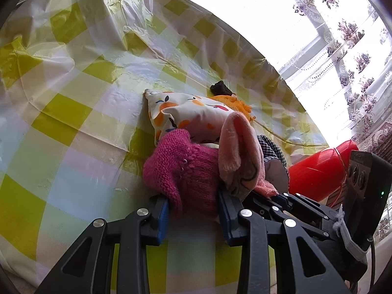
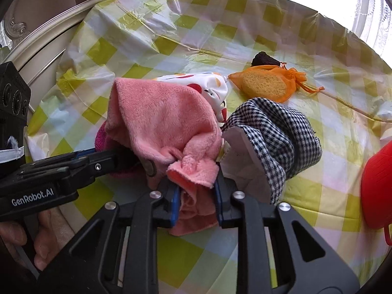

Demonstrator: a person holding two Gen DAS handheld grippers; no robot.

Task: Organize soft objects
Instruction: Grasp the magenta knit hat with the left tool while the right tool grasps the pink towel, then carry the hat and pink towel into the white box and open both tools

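Observation:
My left gripper [image 1: 193,216] holds a magenta knit piece [image 1: 186,171] between its blue pads, low over the checked tablecloth [image 1: 80,112]. Against it lies a pink fleece cloth [image 2: 159,122], and my right gripper [image 2: 196,202] is shut on its bunched end. In the right wrist view the left gripper [image 2: 120,155] reaches in from the left, its tips hidden behind the pink cloth. A black-and-white houndstooth fabric item [image 2: 276,134] sits just right of the pink cloth. Behind the pile are a fruit-print pillow [image 1: 186,112] and an orange mesh bag [image 2: 267,83] holding a yellow sponge.
A small dark brown lump [image 2: 265,60] lies behind the orange bag. A red container [image 2: 377,188] stands at the table's right edge. A curved chair back [image 2: 49,29] rises beyond the table's left edge. A person's hand [image 2: 19,240] grips the left tool.

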